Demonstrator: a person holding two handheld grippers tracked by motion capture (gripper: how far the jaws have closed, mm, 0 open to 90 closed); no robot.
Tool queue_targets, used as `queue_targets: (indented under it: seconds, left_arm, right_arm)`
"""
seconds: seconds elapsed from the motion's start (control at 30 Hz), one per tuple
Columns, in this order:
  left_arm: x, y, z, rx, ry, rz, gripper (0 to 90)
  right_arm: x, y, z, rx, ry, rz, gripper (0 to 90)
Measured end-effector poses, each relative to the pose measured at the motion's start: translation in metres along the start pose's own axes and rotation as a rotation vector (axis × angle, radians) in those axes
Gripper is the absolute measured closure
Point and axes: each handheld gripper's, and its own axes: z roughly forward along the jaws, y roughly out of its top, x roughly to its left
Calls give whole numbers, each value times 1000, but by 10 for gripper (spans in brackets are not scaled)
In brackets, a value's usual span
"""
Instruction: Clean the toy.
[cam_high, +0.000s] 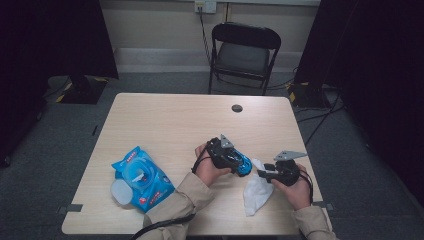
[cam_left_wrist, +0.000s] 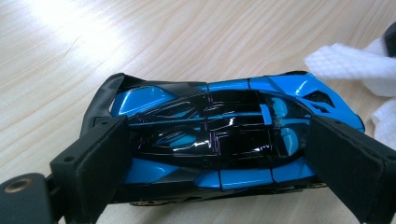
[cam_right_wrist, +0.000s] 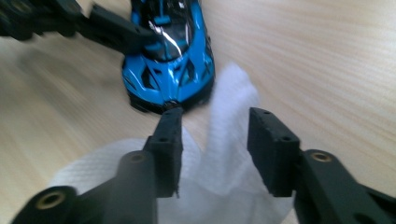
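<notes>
Left gripper (cam_left_wrist: 215, 154): jaws clamp a toy car (cam_left_wrist: 224, 135) by its two sides; glossy blue body, black roof and rear wing, wheels on the table (cam_high: 165, 115). Right gripper (cam_right_wrist: 215, 140): jaws stand apart with nothing pinched, a white wipe (cam_right_wrist: 224, 172) lying flat beneath them, just short of the car's nose. Further left of the left gripper: blue wipe packet (cam_high: 142, 177), lid flap open, white wipes showing inside. Beyond the table: black folding chair (cam_high: 244, 52).
</notes>
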Motion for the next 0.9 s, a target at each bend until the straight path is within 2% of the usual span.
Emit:
queue_targets:
  seconds: [0.1,0.27,0.4,0.53,0.67,0.73,0.83,0.9]
  left_arm:
    - [-1,0,1,-5,3,-4,60]
    - [-1,-1,1,-9,4,1,58]
    - [-2,-1,1,-17,7,-4,56]
    - [-4,-1,2,-18,8,-8,43]
    - [-4,-1,2,-13,15,0,37]
    - [-4,-1,2,-16,17,-1,33]
    - [-5,-2,3,-23,19,-3,25]
    - [-5,-2,3,-26,21,-6,18]
  right_arm:
    - [2,0,-13,-22,18,18,456]
    - [14,-15,-19,-15,33,-12,401]
    - [22,-27,-10,57,34,-55,379]
    - [26,-28,-6,83,4,-92,392]
    - [27,-31,-5,84,-22,-119,435]
    - [28,-31,-4,81,-44,-113,477]
    - [27,-31,-4,67,-69,-103,662]
    - [24,-30,-4,66,-76,-96,739]
